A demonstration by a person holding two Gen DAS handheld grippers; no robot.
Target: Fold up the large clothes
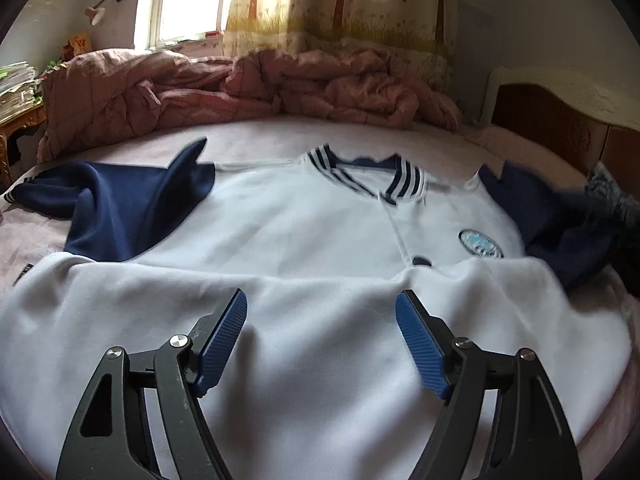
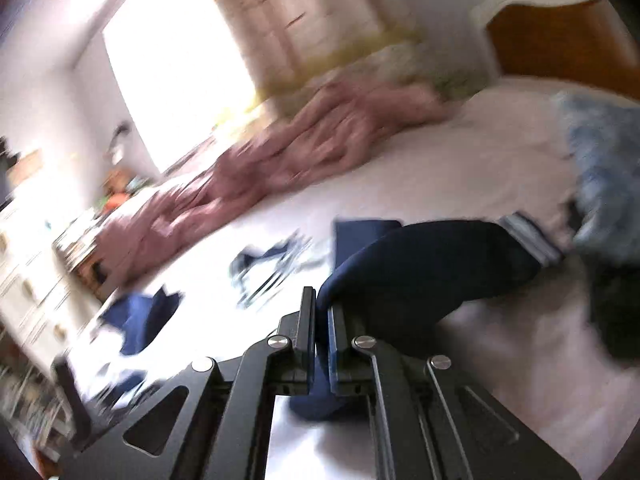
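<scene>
Pale pink bed sheet [image 1: 256, 132] across a bed, rumpled pink quilt [image 1: 248, 84] heaped along the far edge, printed curtain [image 1: 340, 4] and bright window [image 1: 188, 0] behind, wooden headboard [image 1: 560, 120] at far right. Stack of papers [image 1: 18, 88] on a carved stand at far left.

White jacket [image 1: 288, 224] spread front-up on the sheet, collar toward the far side, navy-and-white striped collar [image 1: 400, 180] at its top. Navy left sleeve [image 1: 120, 204] bent over the body on the left. Near hem folded up over the front, hiding the lower part. Round light-blue chest badge [image 1: 480, 242] on the right breast; lettering too small and blurred to read. One dark button [image 1: 422, 261] just above the folded edge.

Left gripper [image 1: 321, 312] wide open over the folded white hem, blue ribbed pads [image 1: 224, 336] well apart, nothing between them; contact with the cloth not clear.

Right gripper [image 2: 319, 312] closed almost fully, pinching the navy right sleeve [image 2: 432, 264], with dark cloth bunched between the fingers and hanging below them. Striped cuff [image 2: 532, 240] at the sleeve's far right end. Right wrist view heavily blurred, tilted; blue-grey garment [image 2: 604, 172] lying on the bed at far right, kind not clear.
</scene>
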